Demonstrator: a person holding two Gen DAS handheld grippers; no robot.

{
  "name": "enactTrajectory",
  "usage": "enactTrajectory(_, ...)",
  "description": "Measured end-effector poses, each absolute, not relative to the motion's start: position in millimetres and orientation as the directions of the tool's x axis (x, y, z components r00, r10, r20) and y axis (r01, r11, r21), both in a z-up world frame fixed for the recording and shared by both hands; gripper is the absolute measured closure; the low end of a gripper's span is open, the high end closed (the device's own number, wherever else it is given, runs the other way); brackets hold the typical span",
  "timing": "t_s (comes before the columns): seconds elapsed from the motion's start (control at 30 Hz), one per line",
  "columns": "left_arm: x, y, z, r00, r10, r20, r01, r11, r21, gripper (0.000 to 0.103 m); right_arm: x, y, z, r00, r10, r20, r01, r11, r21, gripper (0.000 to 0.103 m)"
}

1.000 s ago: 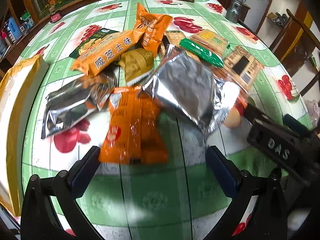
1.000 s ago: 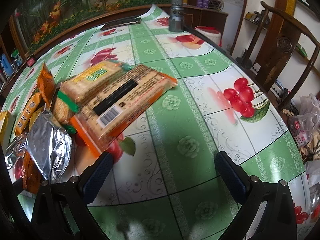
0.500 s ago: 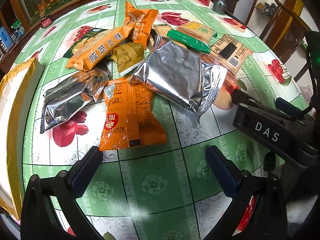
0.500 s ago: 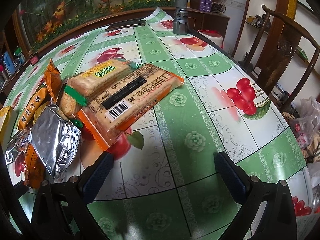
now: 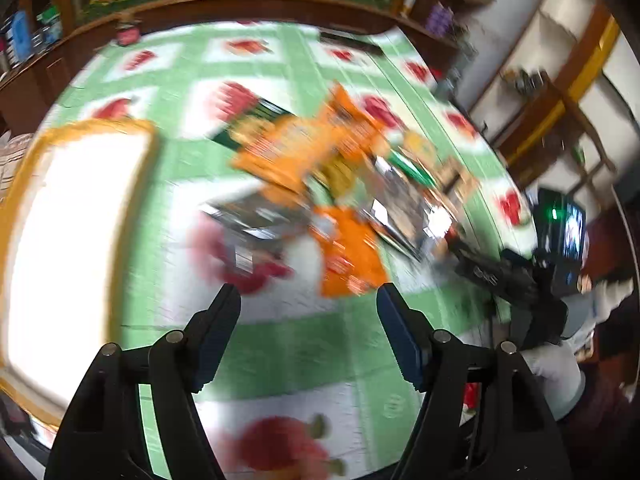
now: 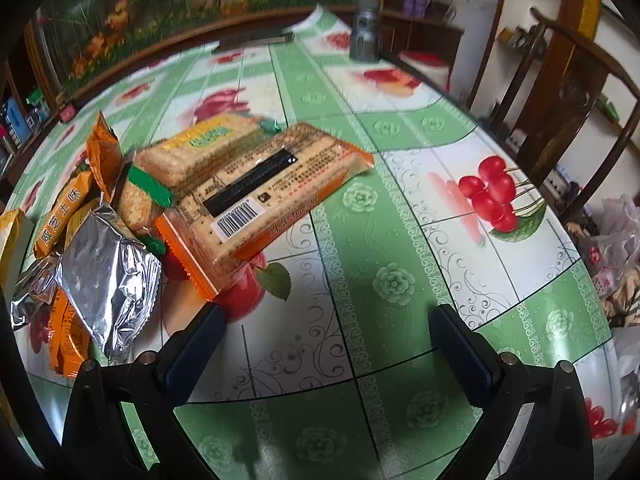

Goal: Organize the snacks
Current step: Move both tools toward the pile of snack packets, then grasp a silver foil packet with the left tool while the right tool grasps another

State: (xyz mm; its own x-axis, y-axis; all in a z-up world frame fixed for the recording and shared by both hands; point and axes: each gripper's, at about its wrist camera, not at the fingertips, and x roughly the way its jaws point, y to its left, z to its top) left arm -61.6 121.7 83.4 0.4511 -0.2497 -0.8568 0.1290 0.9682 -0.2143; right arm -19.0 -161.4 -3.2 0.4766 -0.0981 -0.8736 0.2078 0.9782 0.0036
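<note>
On tablecloth, cracker pack long axis runs near-left to far-right; both hand-held grippers w/ jaws apart.

Cracker pack lies on the table; foil packet to its left, flashlight far behind it.

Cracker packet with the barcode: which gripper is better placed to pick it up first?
Probably the right. The right gripper is open, its left finger close to the near end of the cracker packet. The left gripper is open too, but faces the blurred orange packet.
</note>
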Motion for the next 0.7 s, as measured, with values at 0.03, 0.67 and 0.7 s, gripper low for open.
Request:
enactTrajectory(0.03,-56.5,133.2,86.0,0.457,-0.245,-0.855,0.115,0.970,-0.216,0.033,-16.6,-161.8,-2.7,0.454,-0.093,-0.886,0.208,0.978,0.004,0.005)
enactTrajectory(0.67,21.5,121.3,57.2,0.324,-0.372,-0.870,0.383,0.892,-0.238,0.033,2.1,-70.5,50.7,0.530,0.126,-0.839,-0.083,0.992,0.096,0.024)
enactTrajectory(0.7,23.0,117.6,52.2,0.306,-0.372,-0.876,0.401,0.885,-0.236,0.033,8.3,-67.0,47.7,0.519,0.131,-0.845,-0.103,0.991,0.090,0.023)
